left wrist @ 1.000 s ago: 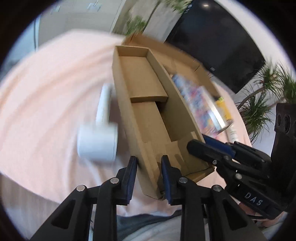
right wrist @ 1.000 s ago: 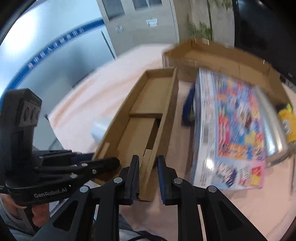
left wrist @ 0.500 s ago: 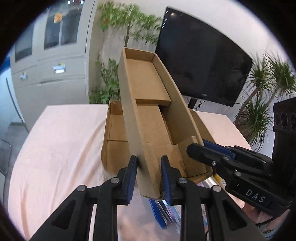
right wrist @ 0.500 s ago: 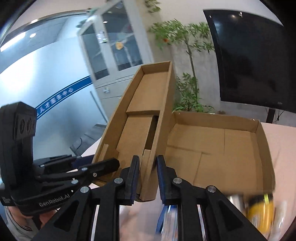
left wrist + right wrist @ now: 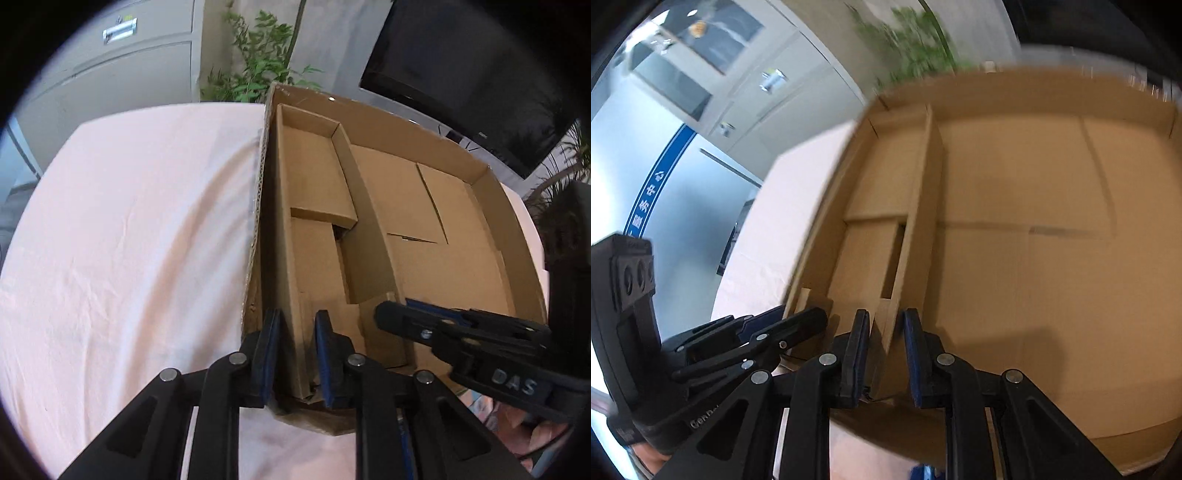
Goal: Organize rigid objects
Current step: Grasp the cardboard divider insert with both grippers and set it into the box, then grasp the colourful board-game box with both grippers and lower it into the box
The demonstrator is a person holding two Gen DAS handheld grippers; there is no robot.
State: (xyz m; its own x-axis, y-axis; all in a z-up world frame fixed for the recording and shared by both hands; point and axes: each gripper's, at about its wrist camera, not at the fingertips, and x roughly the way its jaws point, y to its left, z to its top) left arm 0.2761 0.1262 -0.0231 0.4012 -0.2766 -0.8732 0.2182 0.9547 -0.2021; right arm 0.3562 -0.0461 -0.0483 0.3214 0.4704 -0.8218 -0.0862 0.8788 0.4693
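Note:
A narrow open cardboard tray (image 5: 314, 206) sits inside the left side of a large shallow cardboard box (image 5: 443, 206), along its left wall. My left gripper (image 5: 295, 350) is shut on the tray's near left wall. My right gripper (image 5: 884, 350) is shut on the tray's near right wall; the tray (image 5: 886, 221) and the big box (image 5: 1052, 258) fill the right wrist view. The right gripper (image 5: 461, 332) also shows at the right of the left wrist view, and the left gripper (image 5: 746, 343) at the left of the right wrist view.
The box rests on a table under a pink cloth (image 5: 129, 240). Behind it are grey cabinets (image 5: 122, 44), green plants (image 5: 258, 74) and a dark screen (image 5: 461, 74). A bit of a colourful item (image 5: 476, 398) shows under the box's near right corner.
Both grippers have carried the narrow tray from the cloth, up and over, and down into the left side of the large box. The white cup and colourful box have left view.

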